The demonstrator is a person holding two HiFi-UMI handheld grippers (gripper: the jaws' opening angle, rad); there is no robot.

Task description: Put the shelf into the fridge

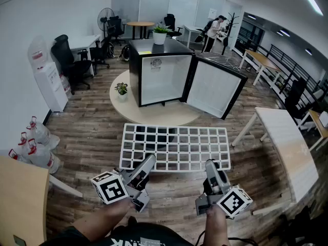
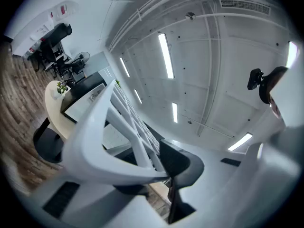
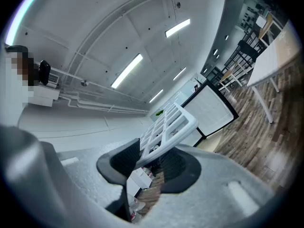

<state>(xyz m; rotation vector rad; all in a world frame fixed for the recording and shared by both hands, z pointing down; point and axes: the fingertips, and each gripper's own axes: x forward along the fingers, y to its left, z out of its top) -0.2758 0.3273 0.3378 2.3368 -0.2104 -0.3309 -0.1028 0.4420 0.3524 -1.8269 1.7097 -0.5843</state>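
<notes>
A white grid shelf (image 1: 177, 147) hangs level in the air in front of me, held by its near edge. My left gripper (image 1: 148, 160) is shut on the near left part of that edge, my right gripper (image 1: 211, 164) on the near right part. In the left gripper view the shelf's rim (image 2: 109, 141) runs between the jaws of the left gripper (image 2: 156, 175). The right gripper view shows the shelf (image 3: 171, 127) clamped in the right gripper (image 3: 149, 163). Beyond the shelf stands a black mini fridge (image 1: 159, 78), its white inside showing and its door (image 1: 215, 88) swung open to the right.
The fridge sits on a low round table (image 1: 154, 114) with a small potted plant (image 1: 122, 88). Another plant (image 1: 160, 32) tops the fridge. Water bottles (image 1: 36, 147) and a dispenser (image 1: 48, 81) stand at the left, a white table (image 1: 287, 142) at the right, a wooden desk (image 1: 20, 204) near left.
</notes>
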